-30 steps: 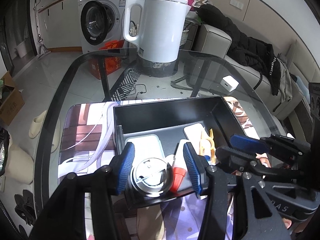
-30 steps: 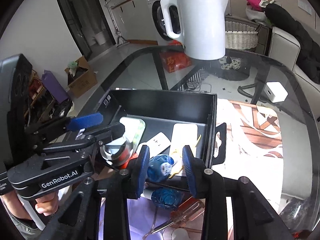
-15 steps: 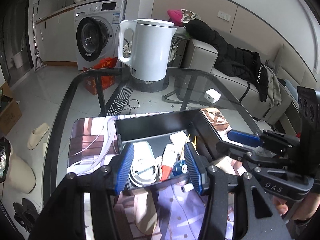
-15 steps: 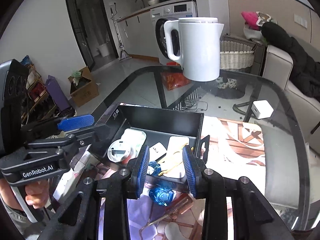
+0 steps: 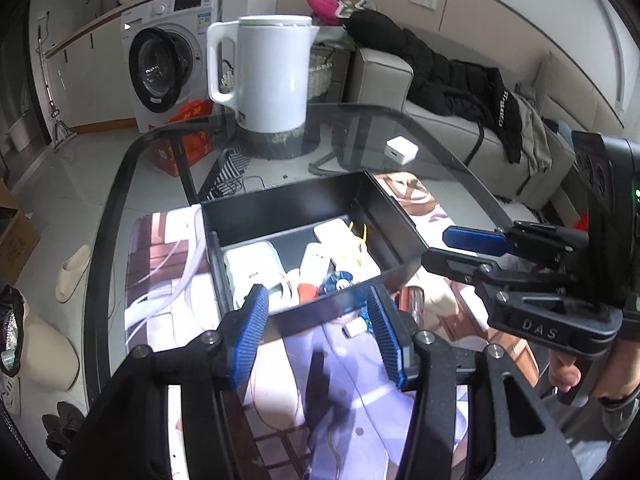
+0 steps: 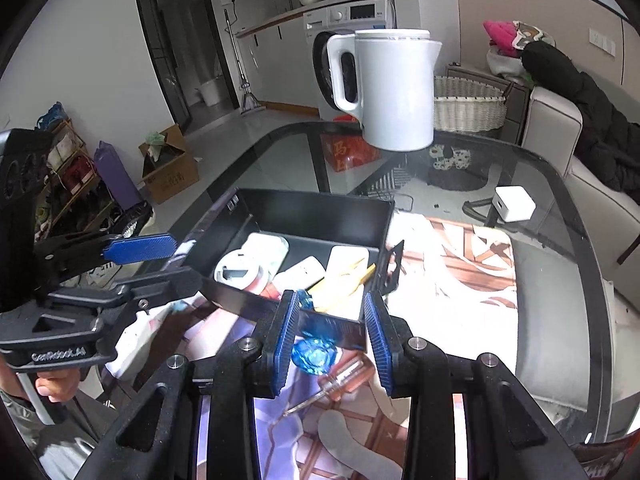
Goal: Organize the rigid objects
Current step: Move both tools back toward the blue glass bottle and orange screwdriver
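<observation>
A black open box [image 5: 312, 196] [image 6: 312, 216] stands on a printed mat on the glass table. Inside lie a round white item [image 6: 240, 274], a white charger [image 5: 250, 262], a white slab [image 6: 344, 260], yellow tweezers [image 6: 348, 276] and a red-capped piece [image 5: 306, 290]. On the mat before the box lie a clear blue handle [image 6: 314, 354] and an orange-handled screwdriver [image 6: 340, 376]. My left gripper [image 5: 316, 300] [image 6: 172, 264] hovers open at the box's near left corner. My right gripper [image 6: 332, 308] [image 5: 440, 250] hangs open, jaws narrow, over the near right corner, above the blue handle. Neither holds anything.
A white electric kettle [image 5: 272, 76] [image 6: 396, 88] stands at the far side of the table. A white cube adapter [image 5: 402, 151] [image 6: 514, 203] lies to its right. Beyond the table are a washing machine [image 5: 160, 68], a sofa with a black coat [image 5: 460, 80] and a wicker basket [image 6: 468, 112].
Both grippers have drawn back and up from inside the box, so the box and its contents look smaller and farther. Jaw gaps are unchanged.
</observation>
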`<act>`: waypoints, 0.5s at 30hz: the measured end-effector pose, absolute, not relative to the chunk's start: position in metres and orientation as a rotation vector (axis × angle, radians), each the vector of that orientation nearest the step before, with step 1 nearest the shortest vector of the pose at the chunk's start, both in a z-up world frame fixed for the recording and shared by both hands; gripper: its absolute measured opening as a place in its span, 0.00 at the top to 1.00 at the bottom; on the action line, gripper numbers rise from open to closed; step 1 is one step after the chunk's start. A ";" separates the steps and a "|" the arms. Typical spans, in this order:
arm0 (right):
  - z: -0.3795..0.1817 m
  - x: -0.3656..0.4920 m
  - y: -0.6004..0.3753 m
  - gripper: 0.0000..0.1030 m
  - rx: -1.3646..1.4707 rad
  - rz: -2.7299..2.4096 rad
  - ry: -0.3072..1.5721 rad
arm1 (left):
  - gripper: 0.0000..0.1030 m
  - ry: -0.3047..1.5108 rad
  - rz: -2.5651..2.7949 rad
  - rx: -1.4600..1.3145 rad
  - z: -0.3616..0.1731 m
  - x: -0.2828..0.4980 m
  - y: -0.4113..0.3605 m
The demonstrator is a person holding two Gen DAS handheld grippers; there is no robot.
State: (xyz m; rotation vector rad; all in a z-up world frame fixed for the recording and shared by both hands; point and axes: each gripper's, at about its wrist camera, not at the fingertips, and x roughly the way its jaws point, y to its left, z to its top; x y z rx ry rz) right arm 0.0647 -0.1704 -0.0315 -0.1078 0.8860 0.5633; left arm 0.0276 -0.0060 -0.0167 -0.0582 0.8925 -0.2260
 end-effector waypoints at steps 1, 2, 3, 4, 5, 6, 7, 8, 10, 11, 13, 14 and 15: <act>-0.033 0.065 -0.172 0.66 -0.105 0.563 0.893 | 0.50 0.900 -0.230 -0.055 -0.017 0.027 -0.007; -0.035 0.065 -0.173 0.66 -0.104 0.564 0.900 | 0.50 0.906 -0.234 -0.052 -0.018 0.026 -0.009; -0.036 0.066 -0.174 0.66 -0.105 0.563 0.906 | 0.50 0.913 -0.238 -0.048 -0.018 0.026 -0.010; -0.037 0.065 -0.175 0.66 -0.108 0.561 0.909 | 0.50 0.915 -0.240 -0.043 -0.019 0.025 -0.012; -0.038 0.065 -0.176 0.66 -0.111 0.560 0.913 | 0.50 0.915 -0.239 -0.039 -0.019 0.024 -0.013; -0.039 0.065 -0.176 0.66 -0.113 0.560 0.917 | 0.50 0.916 -0.234 -0.033 -0.020 0.024 -0.014; -0.041 0.066 -0.177 0.66 -0.115 0.558 0.924 | 0.50 0.922 -0.236 -0.028 -0.021 0.024 -0.015; -0.042 0.066 -0.177 0.66 -0.116 0.557 0.930 | 0.50 0.929 -0.241 -0.027 -0.022 0.024 -0.016; -0.046 0.066 -0.178 0.66 -0.116 0.559 0.944 | 0.50 0.936 -0.244 -0.031 -0.023 0.024 -0.017; -0.047 0.066 -0.178 0.66 -0.118 0.556 0.951 | 0.50 0.939 -0.246 -0.028 -0.024 0.024 -0.018; -0.051 0.067 -0.179 0.66 -0.120 0.557 0.965 | 0.50 0.944 -0.247 -0.019 -0.026 0.024 -0.020; -0.053 0.068 -0.180 0.66 -0.120 0.559 0.971 | 0.50 0.950 -0.248 -0.016 -0.027 0.025 -0.021; -0.054 0.068 -0.179 0.66 -0.122 0.560 0.977 | 0.50 0.956 -0.250 -0.015 -0.028 0.025 -0.022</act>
